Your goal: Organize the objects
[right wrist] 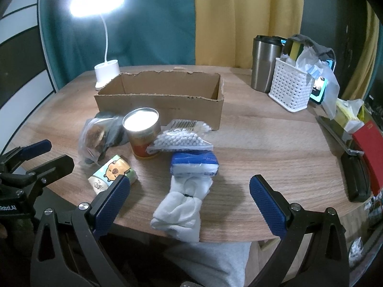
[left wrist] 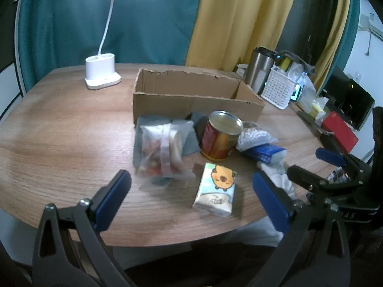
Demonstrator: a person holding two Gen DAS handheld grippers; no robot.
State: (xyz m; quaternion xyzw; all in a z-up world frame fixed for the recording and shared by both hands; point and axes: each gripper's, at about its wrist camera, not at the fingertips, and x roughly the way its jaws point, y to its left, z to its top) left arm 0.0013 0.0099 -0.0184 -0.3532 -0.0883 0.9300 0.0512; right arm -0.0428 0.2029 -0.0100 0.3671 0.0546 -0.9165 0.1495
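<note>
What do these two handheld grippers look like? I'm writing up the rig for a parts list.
Both match: the left gripper and right gripper each have matte black angular frames with triangular cut-outs and silver screw heads. Their fingers carry blue pads with a fine knurled texture. White lettering marks the bodies, only partly readable. No cables or sleeves show.

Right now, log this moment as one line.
left gripper: open, empty | right gripper: open, empty | cardboard box: empty | items: on table
</note>
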